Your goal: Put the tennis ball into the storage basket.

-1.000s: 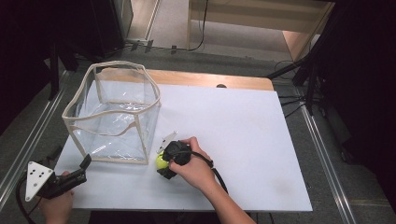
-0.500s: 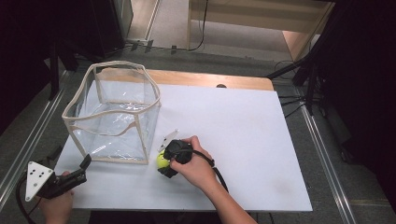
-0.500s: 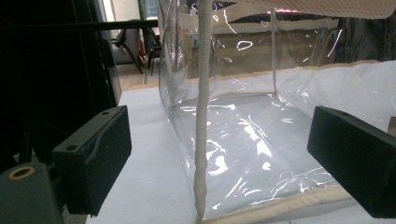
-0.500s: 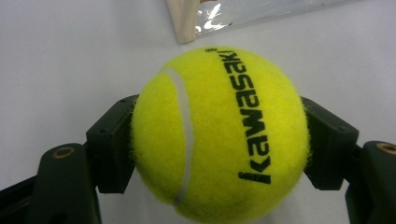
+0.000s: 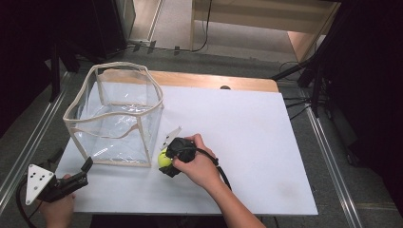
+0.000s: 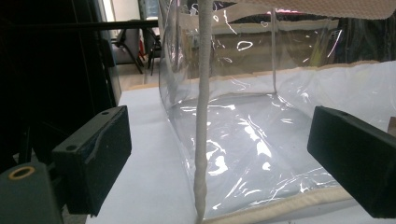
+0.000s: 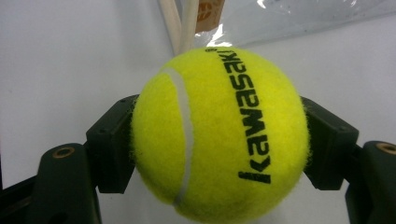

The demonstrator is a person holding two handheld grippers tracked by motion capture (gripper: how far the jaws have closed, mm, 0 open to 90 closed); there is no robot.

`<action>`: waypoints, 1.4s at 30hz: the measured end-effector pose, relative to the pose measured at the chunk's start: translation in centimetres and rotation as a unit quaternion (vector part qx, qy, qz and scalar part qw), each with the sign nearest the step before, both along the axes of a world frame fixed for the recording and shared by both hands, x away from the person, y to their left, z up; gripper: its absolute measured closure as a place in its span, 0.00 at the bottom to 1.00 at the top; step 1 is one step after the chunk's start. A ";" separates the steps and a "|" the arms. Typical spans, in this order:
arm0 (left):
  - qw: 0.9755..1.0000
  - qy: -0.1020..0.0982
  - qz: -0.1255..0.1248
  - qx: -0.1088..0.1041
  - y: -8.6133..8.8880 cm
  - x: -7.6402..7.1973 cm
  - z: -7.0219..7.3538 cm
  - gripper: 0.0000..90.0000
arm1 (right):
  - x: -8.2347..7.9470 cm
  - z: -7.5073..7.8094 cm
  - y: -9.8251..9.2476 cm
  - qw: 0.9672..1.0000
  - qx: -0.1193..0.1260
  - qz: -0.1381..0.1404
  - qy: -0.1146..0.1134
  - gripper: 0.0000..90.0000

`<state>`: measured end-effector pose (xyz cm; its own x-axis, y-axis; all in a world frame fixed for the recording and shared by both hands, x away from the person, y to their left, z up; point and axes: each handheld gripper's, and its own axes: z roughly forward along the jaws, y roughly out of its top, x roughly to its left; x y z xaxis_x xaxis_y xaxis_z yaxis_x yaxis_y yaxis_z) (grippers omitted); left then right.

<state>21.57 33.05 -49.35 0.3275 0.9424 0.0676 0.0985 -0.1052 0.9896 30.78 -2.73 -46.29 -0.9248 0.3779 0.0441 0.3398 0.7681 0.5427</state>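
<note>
Yellow tennis ball (image 7: 219, 133) clamped in right tool (image 5: 166, 160), left tool (image 6: 219, 158) wide open, empty

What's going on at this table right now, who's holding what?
A person is working at a white table with a gripper in each hand. The right gripper is shut on a yellow tennis ball, low over the table right beside the near corner of a clear plastic bag with beige trim. The bag stands open and looks empty. The left gripper is open, holding nothing, and points at the bag's near-left corner from the table's edge.
</note>
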 end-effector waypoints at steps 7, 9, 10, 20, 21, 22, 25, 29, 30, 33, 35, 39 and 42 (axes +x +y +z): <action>1.000 0.001 0.001 0.000 0.0 0.0 0.0 0.07 | 0.5 1.3 0.0 1.000 0.008 0.003 -0.005 0.26; 1.000 0.001 0.001 0.001 0.0 0.0 0.0 0.07 | 0.6 1.8 0.0 1.000 0.009 0.003 -0.002 0.26; 1.000 0.001 0.001 0.001 0.0 0.0 0.0 0.08 | 0.6 1.8 0.0 1.000 0.009 0.003 -0.002 0.26; 1.000 0.002 0.002 -0.002 0.0 0.0 0.0 0.08 | 1.2 4.0 -0.3 1.000 0.020 0.001 -0.001 0.26; 1.000 0.003 0.003 -0.002 0.0 0.0 0.0 0.08 | 1.2 4.0 -0.3 1.000 0.020 0.001 -0.001 0.26; 1.000 0.003 0.003 -0.001 0.0 0.0 0.0 0.08 | 1.5 4.3 -0.4 1.000 0.025 0.010 -0.001 0.26; 1.000 0.003 0.003 -0.001 0.0 0.0 0.0 0.07 | 1.6 4.7 -0.5 1.000 0.029 0.007 0.003 0.26; 1.000 0.003 0.003 0.000 0.0 0.0 0.0 0.07 | 1.9 5.4 -0.6 0.999 0.034 0.011 0.007 0.26; 1.000 0.003 0.003 -0.001 0.0 0.0 0.0 0.08 | 2.1 5.8 -0.6 0.999 0.038 0.016 0.004 0.26; 1.000 0.003 0.003 -0.001 0.0 0.0 0.0 0.07 | 2.3 6.2 -0.7 0.999 0.040 0.012 0.008 0.26; 1.000 0.003 0.003 -0.001 0.0 0.0 0.0 0.08 | 2.4 6.5 -0.7 0.999 0.042 0.013 0.007 0.26; 1.000 0.003 0.003 -0.001 0.0 0.0 0.0 0.08 | 2.7 7.3 -0.8 0.999 0.044 0.013 0.005 0.26; 1.000 0.003 0.003 -0.002 0.0 0.0 0.0 0.08 | 2.8 7.8 -0.8 0.999 0.043 0.016 0.006 0.26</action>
<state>21.60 33.05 -49.33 0.3219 0.9447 0.0624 0.1044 -0.1009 0.9894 33.59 -3.52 -38.53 -0.9352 0.3433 0.0867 0.3235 0.7287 0.6037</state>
